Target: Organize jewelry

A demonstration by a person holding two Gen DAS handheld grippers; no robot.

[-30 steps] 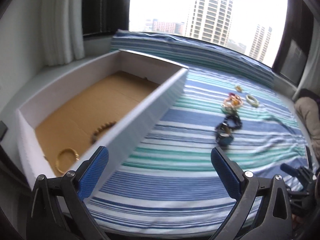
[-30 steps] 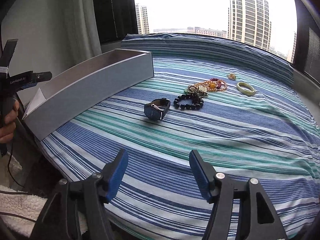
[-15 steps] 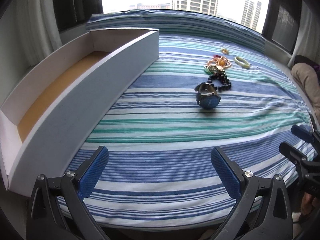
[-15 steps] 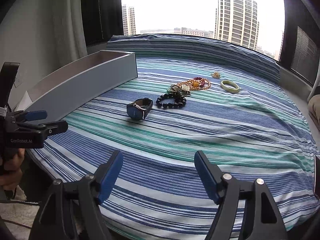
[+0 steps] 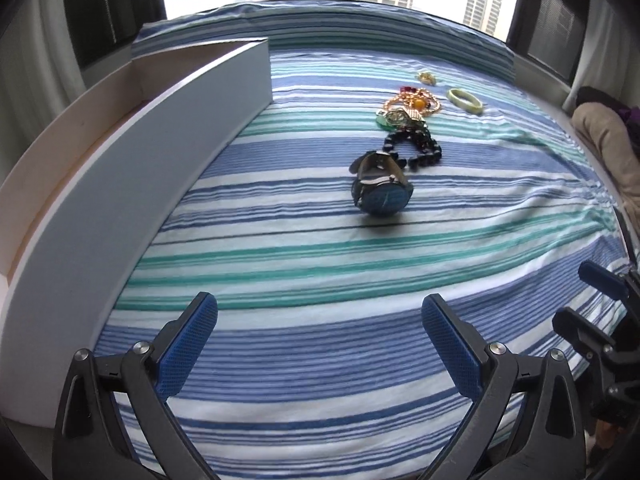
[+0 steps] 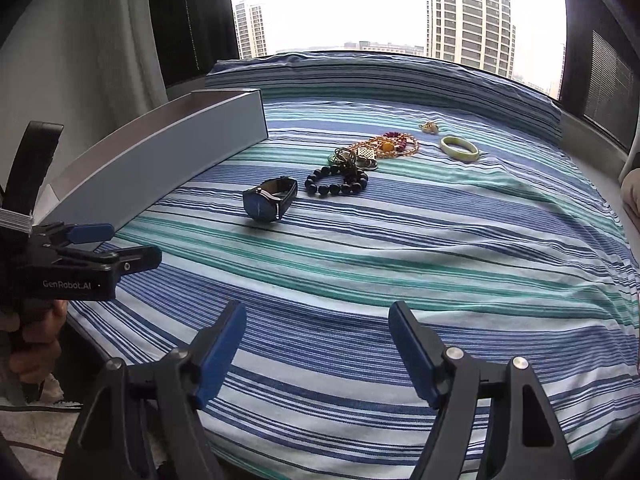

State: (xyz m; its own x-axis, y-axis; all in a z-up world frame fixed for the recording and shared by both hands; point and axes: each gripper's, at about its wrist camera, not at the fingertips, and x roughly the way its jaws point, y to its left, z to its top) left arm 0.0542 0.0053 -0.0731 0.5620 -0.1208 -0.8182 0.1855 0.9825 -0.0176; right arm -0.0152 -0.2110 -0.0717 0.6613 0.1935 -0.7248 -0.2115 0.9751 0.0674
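Watch (image 5: 382, 186) lying on its side on the striped bed (image 5: 320, 272), just beside the dark bead bracelet (image 5: 416, 148), box (image 5: 132, 184) off to the left. Left gripper (image 5: 320, 346) released and empty; right gripper (image 6: 318, 354) likewise. Best approached low, fingers (image 5: 188, 344) straddling the strap, well clear of the beads.

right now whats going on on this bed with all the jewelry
A person holds a two-finger hand-held gripper in each hand over the blue and green striped bedsheet. The left hand-held gripper and the right hand-held gripper are both open and empty. Nothing is being touched. The blue-faced wristwatch, black beaded bracelet, tangled gold necklaces and pale green bangle lie loose on the sheet, beside the long white open box.
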